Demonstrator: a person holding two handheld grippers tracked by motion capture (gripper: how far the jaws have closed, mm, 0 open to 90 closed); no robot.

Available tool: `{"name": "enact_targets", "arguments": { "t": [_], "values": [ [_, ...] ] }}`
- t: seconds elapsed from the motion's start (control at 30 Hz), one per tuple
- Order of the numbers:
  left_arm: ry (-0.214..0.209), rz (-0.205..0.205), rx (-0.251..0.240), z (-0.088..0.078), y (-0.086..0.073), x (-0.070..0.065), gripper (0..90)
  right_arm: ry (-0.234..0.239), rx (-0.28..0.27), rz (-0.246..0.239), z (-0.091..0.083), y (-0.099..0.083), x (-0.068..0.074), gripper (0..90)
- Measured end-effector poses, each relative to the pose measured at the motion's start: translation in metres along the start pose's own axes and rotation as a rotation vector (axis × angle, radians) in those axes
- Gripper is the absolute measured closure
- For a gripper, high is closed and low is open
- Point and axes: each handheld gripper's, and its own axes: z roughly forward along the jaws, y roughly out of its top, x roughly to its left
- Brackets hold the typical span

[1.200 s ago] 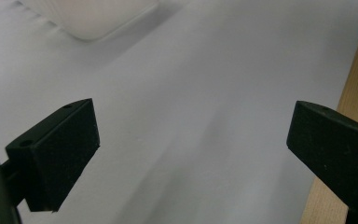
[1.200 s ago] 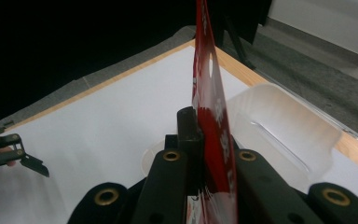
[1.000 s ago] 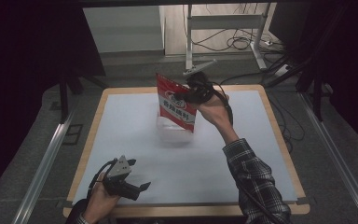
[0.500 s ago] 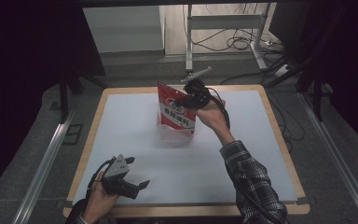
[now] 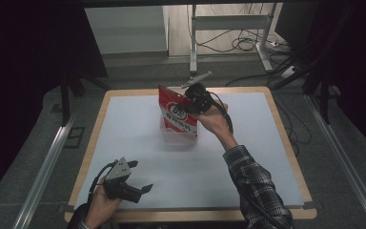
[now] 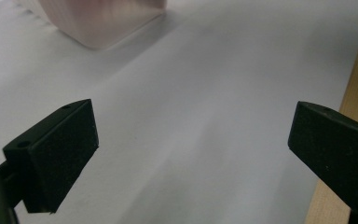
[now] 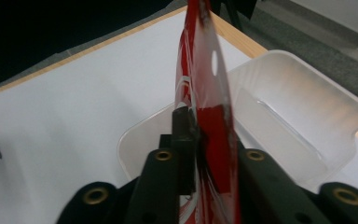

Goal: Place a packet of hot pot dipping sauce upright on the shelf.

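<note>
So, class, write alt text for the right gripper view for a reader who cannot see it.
The right gripper is shut on a red and white pouch, held edge-on above an open, translucent plastic container. The container sits on a white table with a wooden edge.

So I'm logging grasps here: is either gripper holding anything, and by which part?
The right gripper pinches the red pouch at its upper edge, over the clear container. The left gripper is open, holding nothing.
</note>
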Motion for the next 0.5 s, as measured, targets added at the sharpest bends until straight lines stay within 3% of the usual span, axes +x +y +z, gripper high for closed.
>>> {"name": "enact_targets", "arguments": {
  "t": [0.2,0.27,0.3,0.33,0.5],
  "values": [
    [-0.006,-0.022,-0.004,-0.0002,-0.0008,0.0015,0.8,-0.003,-0.013,-0.007,-0.0015,0.0,0.0022,70.0],
    [-0.011,-0.044,0.003,-0.0003,-0.0009,0.0027,1.0,-0.011,-0.022,-0.011,-0.0035,0.0,0.0023,62.9],
    [-0.011,-0.044,0.003,-0.0003,-0.0009,0.0027,1.2,-0.011,-0.022,-0.011,-0.0035,0.0,0.0023,62.9],
    [-0.013,-0.048,0.004,-0.0002,-0.0009,0.0028,1.3,-0.023,-0.029,-0.024,-0.0048,-0.0002,0.0026,55.4],
    [-0.025,-0.038,0.026,0.0013,0.0006,0.0012,1.5,-0.042,-0.04,-0.026,-0.0089,-0.001,0.002,48.1]
  ]
}}
